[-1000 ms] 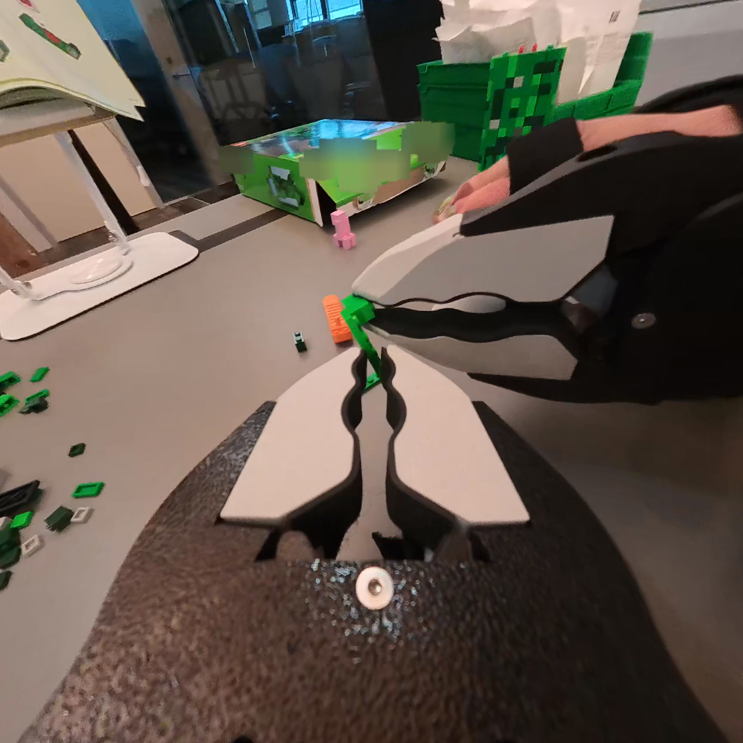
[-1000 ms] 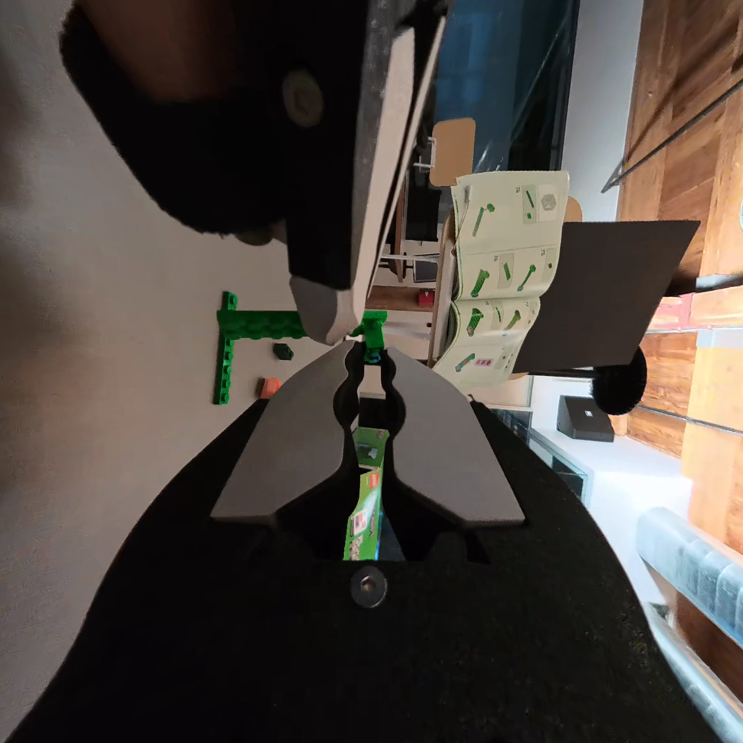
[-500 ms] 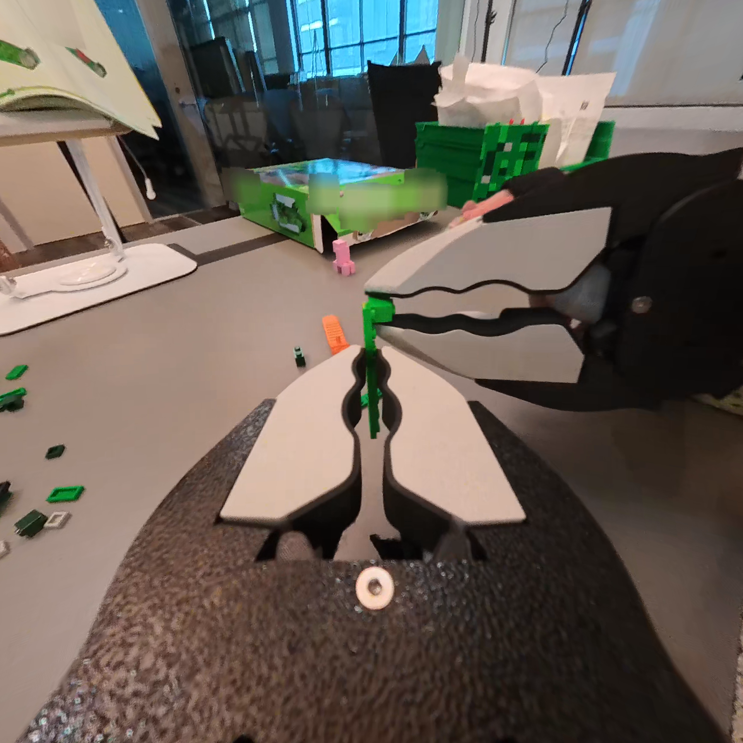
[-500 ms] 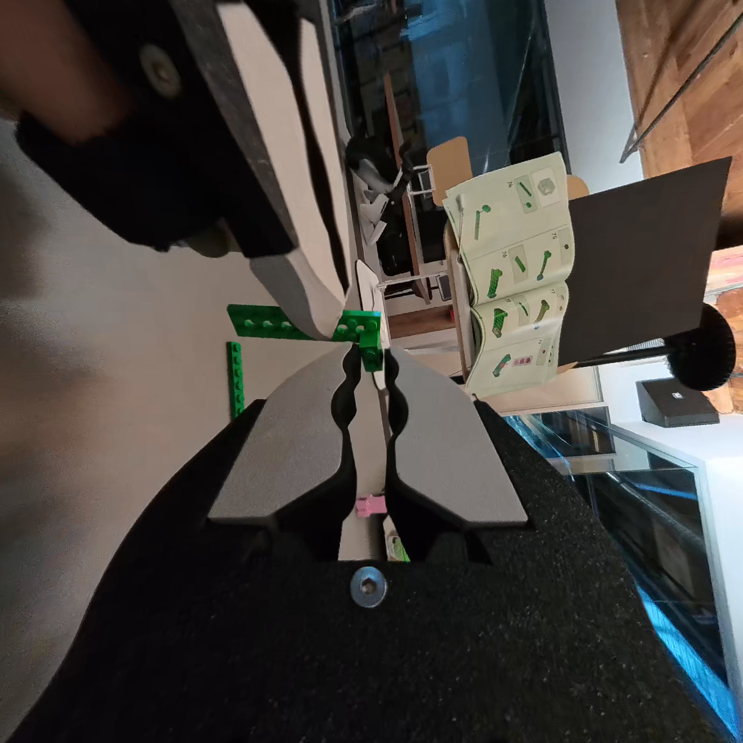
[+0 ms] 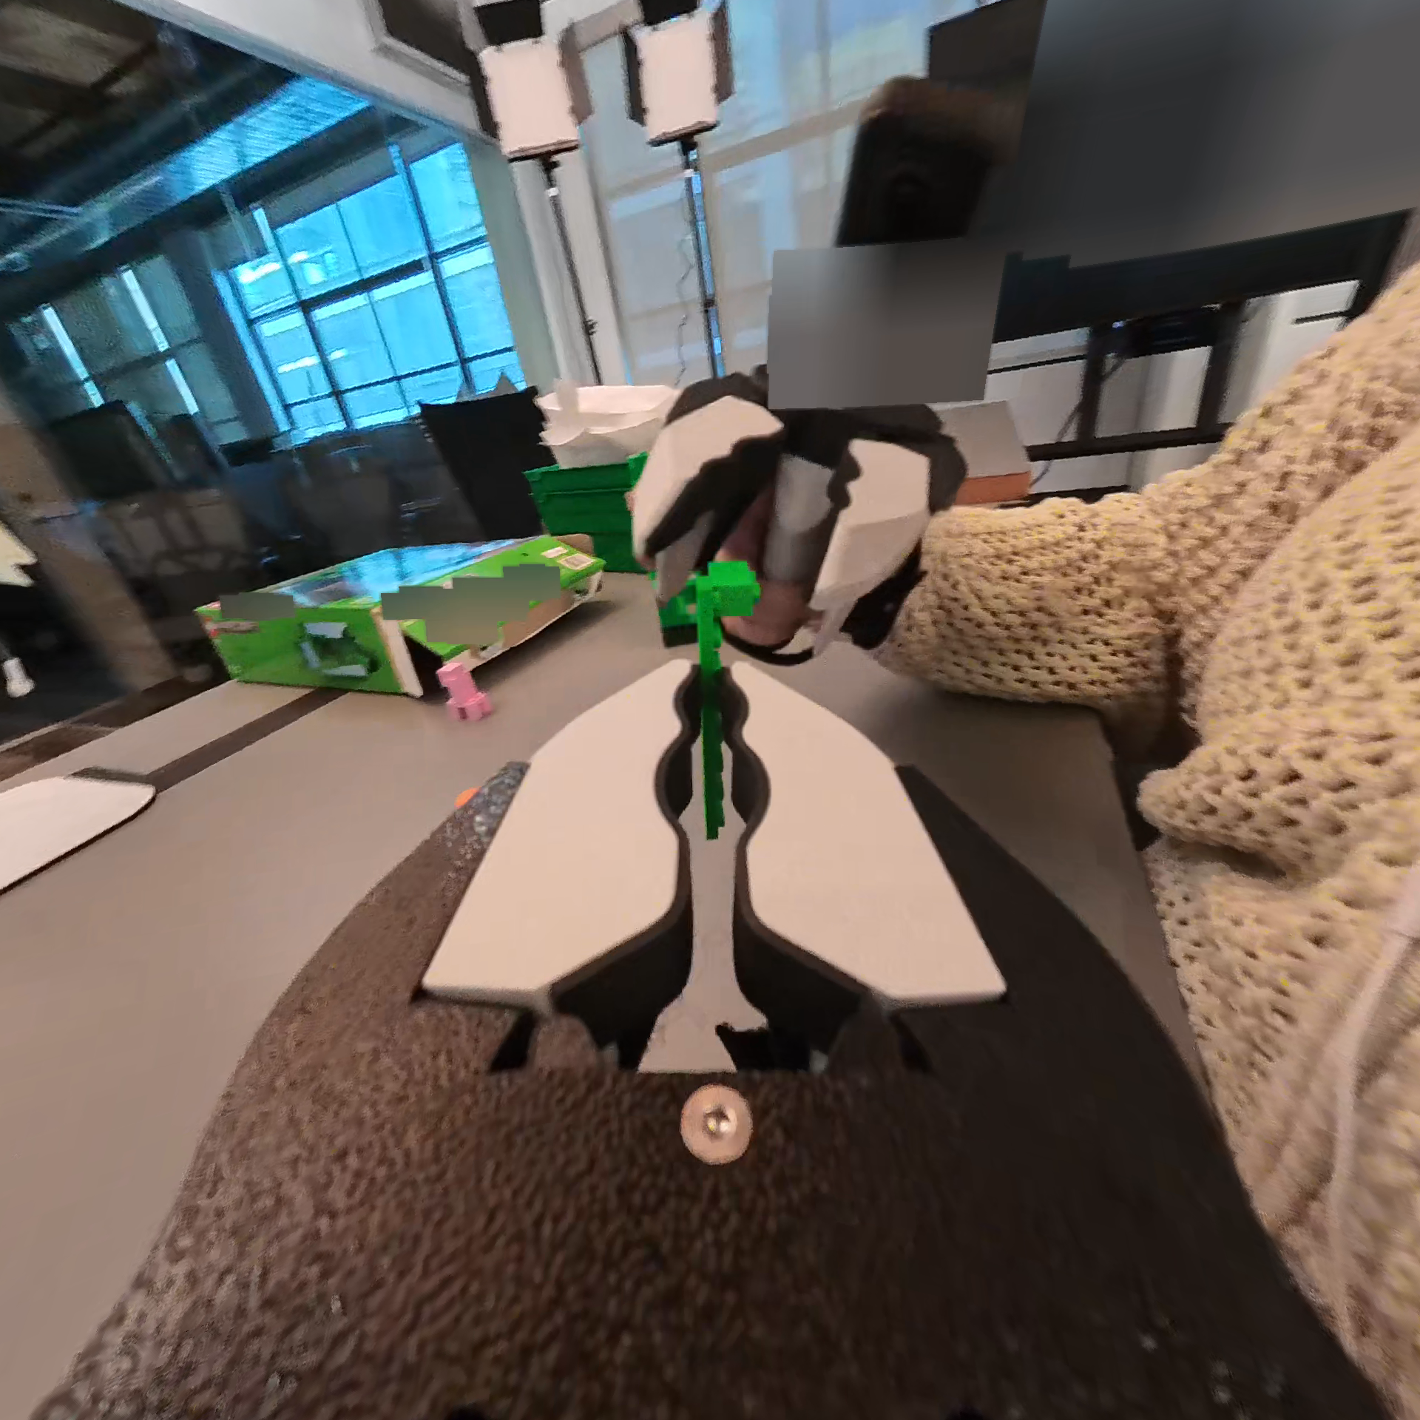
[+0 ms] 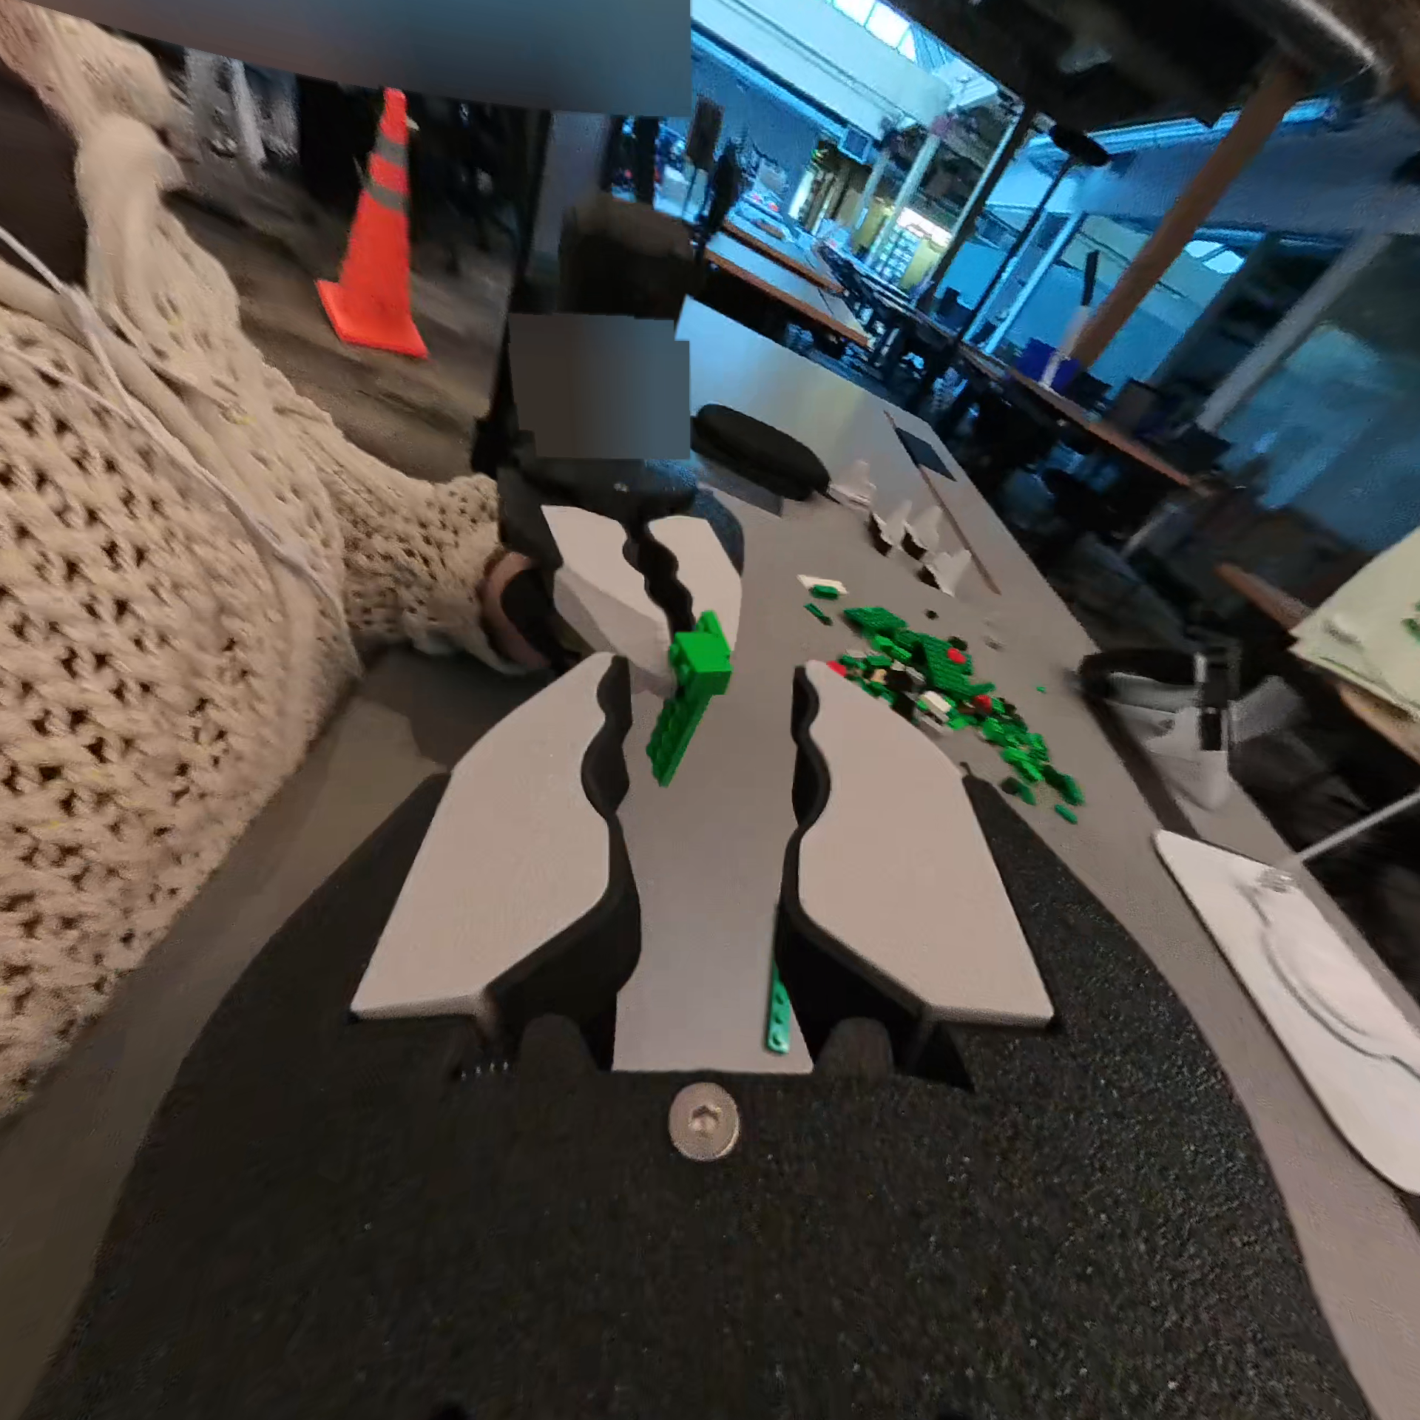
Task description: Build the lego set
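Note:
My left gripper point(image 5: 707, 672) is shut on a long thin green lego plate point(image 5: 713, 753), held edge-up above the grey table point(image 5: 230, 884). A small green brick point(image 5: 730, 588) sits at the plate's far end. My right gripper point(image 5: 757, 592) faces it from just behind, jaws apart. In the right wrist view, my right gripper point(image 6: 707, 676) is open and empty. The green plate assembly point(image 6: 684, 699) hangs between its fingertips, touching neither, held by the left gripper point(image 6: 688, 653). A second thin green plate point(image 6: 778, 1014) lies on the table under the right gripper.
A pile of loose green bricks point(image 6: 945, 684) lies right of the grippers. A green set box point(image 5: 399, 622), a pink figure point(image 5: 463, 686) and a green bin point(image 5: 584, 492) stand behind. A white stand base point(image 6: 1306, 960) is at the right. A knitted sleeve point(image 5: 1229, 691) fills the right side. Less than 4 cm separates the two grippers' tips.
My right gripper has opened, let go of the green assembly and swung round to face the left gripper. My left gripper has tilted up, still holding the plate.

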`<state>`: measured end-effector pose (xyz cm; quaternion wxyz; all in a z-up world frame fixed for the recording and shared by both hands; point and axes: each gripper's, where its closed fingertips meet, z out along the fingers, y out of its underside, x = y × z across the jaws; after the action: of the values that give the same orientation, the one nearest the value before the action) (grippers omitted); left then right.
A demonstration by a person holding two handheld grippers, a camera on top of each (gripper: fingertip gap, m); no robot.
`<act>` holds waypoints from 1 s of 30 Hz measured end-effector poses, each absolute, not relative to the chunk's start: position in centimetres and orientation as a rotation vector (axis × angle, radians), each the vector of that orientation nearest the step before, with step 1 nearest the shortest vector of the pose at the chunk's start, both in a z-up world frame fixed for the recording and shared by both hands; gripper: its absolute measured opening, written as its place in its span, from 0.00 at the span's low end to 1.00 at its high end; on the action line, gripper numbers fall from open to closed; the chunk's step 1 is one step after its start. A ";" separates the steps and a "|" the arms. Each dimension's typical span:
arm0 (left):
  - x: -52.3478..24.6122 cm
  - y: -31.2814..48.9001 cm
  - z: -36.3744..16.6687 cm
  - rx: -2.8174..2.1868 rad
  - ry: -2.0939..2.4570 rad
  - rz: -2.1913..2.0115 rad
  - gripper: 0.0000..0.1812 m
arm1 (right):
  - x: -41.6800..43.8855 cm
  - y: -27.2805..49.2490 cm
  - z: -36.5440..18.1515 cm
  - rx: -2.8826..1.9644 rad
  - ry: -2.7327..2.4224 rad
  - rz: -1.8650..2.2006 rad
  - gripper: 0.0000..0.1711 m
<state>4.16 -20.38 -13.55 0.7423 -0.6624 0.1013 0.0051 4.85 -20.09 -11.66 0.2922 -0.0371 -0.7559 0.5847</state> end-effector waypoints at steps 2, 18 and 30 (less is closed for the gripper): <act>5.0 -20.4 -13.6 -1.447 0.272 -0.012 0.02 | 5.2 -20.6 -11.9 -0.093 -2.047 1.569 0.20; 7.0 -21.2 -11.7 -1.286 0.342 -0.083 0.02 | 7.3 -22.7 -10.4 -0.013 -1.953 1.887 0.09; 4.3 -21.5 -10.9 -1.267 0.200 0.107 0.02 | 5.9 -20.7 -8.6 -0.078 -1.768 1.797 0.25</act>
<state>4.27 -21.47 -10.94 0.8000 -0.5907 0.0930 0.0499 5.91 -20.72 -8.61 0.3050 -0.0295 -0.6677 0.6785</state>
